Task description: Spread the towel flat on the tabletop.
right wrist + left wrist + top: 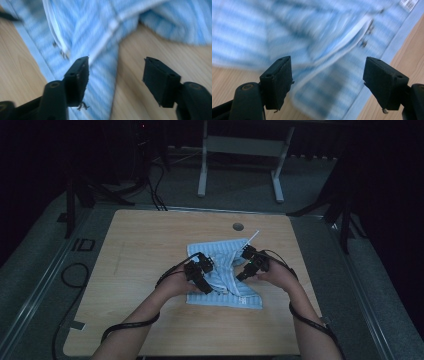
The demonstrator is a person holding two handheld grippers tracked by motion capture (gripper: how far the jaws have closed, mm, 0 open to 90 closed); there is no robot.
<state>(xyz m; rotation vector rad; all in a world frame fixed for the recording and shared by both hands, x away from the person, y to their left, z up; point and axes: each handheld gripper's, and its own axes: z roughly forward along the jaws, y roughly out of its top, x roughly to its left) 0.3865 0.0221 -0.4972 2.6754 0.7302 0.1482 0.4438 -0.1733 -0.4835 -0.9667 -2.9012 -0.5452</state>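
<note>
Lying rumpled mid-table [150, 240], towel [225, 292] leaves bare margins.

In the left gripper view the striped cloth [317, 37] ahead of the jaws is smeared by motion blur, and its white label [409, 3] is cut off at the top edge, unreadable. In the right gripper view the cloth [100, 32] runs past the top edge, equally blurred. From the high view, the cloth's folds under the left gripper [200, 270] and right gripper [250, 262] stay too dim to read.

black two-jaw left claw [209, 270], black right claw [241, 265], trailing black cables, bare forearms
</note>
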